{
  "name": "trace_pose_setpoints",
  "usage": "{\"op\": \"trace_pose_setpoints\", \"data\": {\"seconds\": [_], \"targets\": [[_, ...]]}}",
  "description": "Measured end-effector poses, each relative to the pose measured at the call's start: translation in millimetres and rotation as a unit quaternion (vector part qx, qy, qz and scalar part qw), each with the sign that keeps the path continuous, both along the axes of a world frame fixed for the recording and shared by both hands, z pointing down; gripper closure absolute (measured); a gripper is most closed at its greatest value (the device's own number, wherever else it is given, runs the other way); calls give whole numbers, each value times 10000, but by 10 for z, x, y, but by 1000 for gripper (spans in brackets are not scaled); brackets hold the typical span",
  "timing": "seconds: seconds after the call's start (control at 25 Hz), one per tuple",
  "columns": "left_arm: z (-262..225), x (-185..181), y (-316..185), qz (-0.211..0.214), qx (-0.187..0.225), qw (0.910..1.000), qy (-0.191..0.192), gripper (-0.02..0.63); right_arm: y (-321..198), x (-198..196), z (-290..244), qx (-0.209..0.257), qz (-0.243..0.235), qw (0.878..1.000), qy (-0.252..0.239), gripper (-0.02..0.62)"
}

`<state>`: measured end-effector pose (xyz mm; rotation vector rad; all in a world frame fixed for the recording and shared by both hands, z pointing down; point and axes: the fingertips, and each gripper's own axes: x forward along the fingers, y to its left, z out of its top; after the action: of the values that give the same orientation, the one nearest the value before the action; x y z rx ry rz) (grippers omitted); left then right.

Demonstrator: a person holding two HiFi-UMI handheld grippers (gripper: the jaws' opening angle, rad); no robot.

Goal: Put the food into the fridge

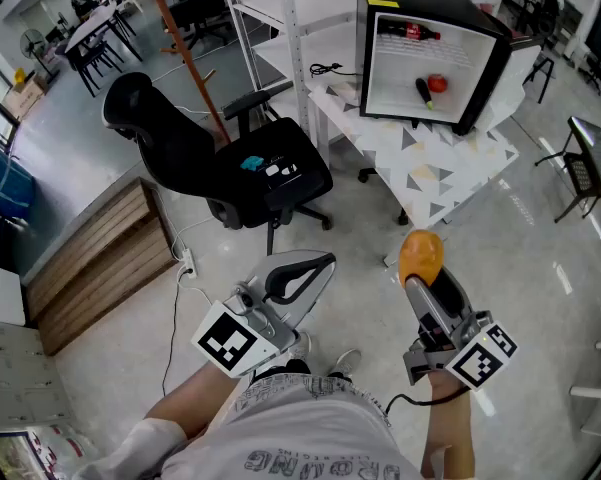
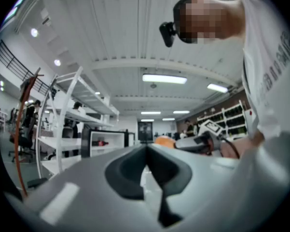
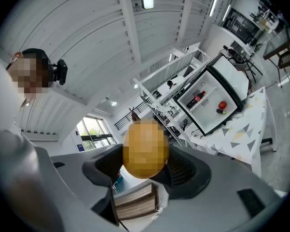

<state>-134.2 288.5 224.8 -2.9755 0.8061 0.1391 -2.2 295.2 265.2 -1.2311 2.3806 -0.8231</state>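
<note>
My right gripper (image 1: 425, 280) is shut on a round orange piece of food (image 1: 421, 253), held out level above the floor; in the right gripper view the orange food (image 3: 145, 149) sits between the dark pads (image 3: 186, 170). My left gripper (image 1: 325, 260) is shut with nothing in it, and its jaws meet in a thin line in the left gripper view (image 2: 146, 148). The fridge (image 1: 480, 28), a small black box with a white inside, stands open on the table ahead. In it lie a cola bottle (image 1: 408, 32), a red tomato (image 1: 437, 83) and a dark oblong item (image 1: 423, 92).
The fridge's table (image 1: 450, 173) has a triangle-patterned top. A black office chair (image 1: 230, 163) stands left of it, with small items on its seat. White shelving (image 1: 280, 23) rises behind. A wooden panel (image 1: 100, 258) lies at left, a power strip (image 1: 187, 265) on the floor, a folding chair (image 1: 590, 178) at right.
</note>
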Motion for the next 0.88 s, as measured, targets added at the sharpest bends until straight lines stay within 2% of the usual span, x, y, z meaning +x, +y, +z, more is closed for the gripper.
{"op": "trace_pose_setpoints", "data": {"seconds": [0.44,0.88], "targets": [[41,114,28,53,-53,10000,-51,600,25,88,78,-60,81,9998,184,316],[57,356,205,-16,-45,9999,-111,600,166,354,164,-141,62,9998,159,316]]}}
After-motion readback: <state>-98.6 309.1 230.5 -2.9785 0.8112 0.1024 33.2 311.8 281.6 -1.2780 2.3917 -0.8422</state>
